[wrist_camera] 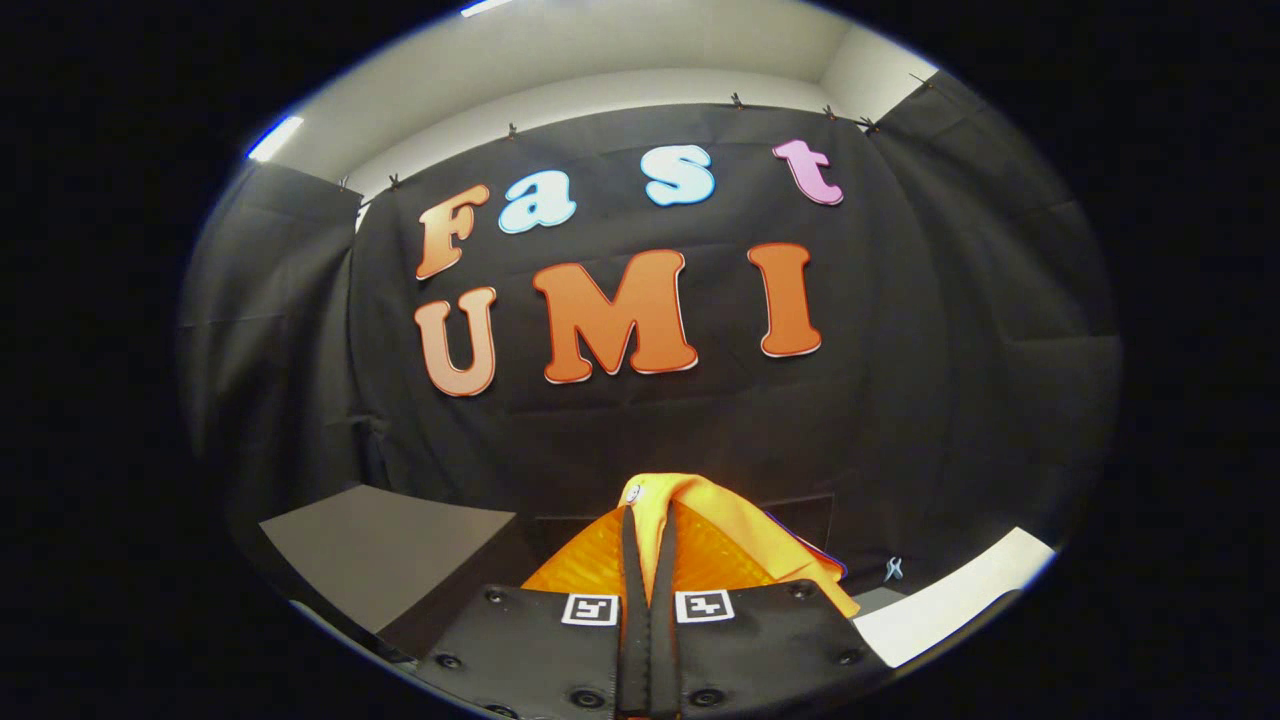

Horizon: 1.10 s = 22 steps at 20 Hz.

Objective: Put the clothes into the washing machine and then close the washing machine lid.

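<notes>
My gripper (645, 520) is held high and level, facing the booth's black cloth wall. Its two fingers stand close together with a fold of orange cloth (740, 535) pinched between them. The garment drapes over the fingertips and falls to the right of the fingers, where a thin dark edge of another colour peeks out from under it. Whatever lies beneath the gripper is hidden by its body.
A grey flat surface (385, 560) lies low to the left of the fingers. A white flat panel (960, 600) lies low to the right, with a small clip (893, 570) on the cloth near it. The cloth wall stands straight ahead.
</notes>
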### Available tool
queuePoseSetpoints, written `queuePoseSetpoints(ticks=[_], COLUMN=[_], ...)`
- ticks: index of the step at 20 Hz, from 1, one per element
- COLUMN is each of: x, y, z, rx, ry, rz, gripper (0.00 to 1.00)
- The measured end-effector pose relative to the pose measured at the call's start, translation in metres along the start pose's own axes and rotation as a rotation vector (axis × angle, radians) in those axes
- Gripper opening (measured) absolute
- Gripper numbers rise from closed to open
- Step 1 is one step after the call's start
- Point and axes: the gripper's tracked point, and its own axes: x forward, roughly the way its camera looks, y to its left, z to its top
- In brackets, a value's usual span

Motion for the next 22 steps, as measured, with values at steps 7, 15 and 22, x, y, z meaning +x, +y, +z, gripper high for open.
queuePoseSetpoints(ticks=[7,15,22], x=[0.049,0.109,0.116], y=[-0.014,-0.027,-0.039], z=[-0.106,-0.268,-0.363], rx=[-0.027,-0.035,0.047], ry=[0.157,0.485,0.704], rz=[0.012,0.048,-0.043], gripper=[0.07,0.08,0.08])
